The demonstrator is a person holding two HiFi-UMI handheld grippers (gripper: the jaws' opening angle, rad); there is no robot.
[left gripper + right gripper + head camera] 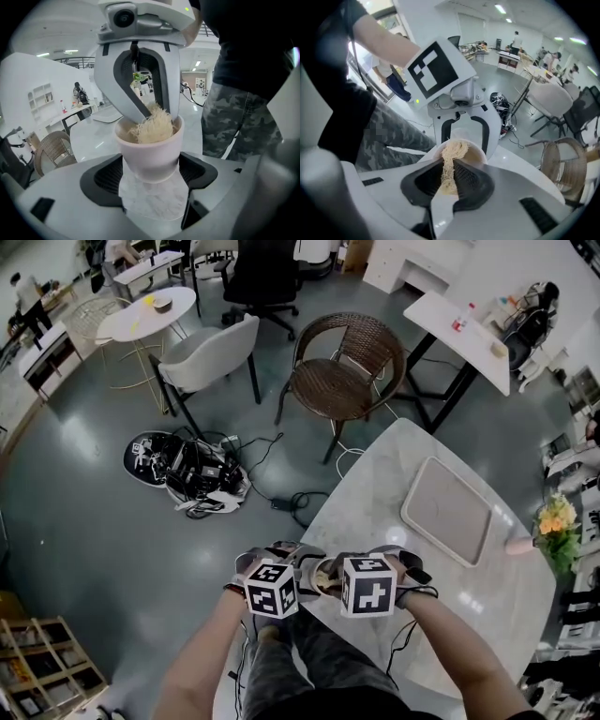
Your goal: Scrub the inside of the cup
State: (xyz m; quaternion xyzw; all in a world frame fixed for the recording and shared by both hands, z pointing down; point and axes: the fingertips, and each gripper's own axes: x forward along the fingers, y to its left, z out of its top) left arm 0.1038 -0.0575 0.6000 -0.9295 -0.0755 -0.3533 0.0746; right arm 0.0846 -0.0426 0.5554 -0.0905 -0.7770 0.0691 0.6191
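In the left gripper view a pale cup [150, 150] sits upright between the black pads of my left gripper [150, 177], which is shut on its lower sides. A tan fibrous scrubber [153, 126] fills the cup's mouth. My right gripper [449, 176] is shut on that scrubber [449, 164] and points steeply down into the cup [474, 152]. Its fingers [161, 79] reach in from above. In the head view both grippers meet over the table's near corner, the left gripper [298, 563] and the right gripper [339, 568] on either side of the cup [323, 577].
The white marble table [394, 474] bears a grey tray [448, 510] at the far right, with flowers [558, 519] at its right edge. A wicker chair [342, 371] stands beyond the table. A bag and cables [192, 474] lie on the floor to the left.
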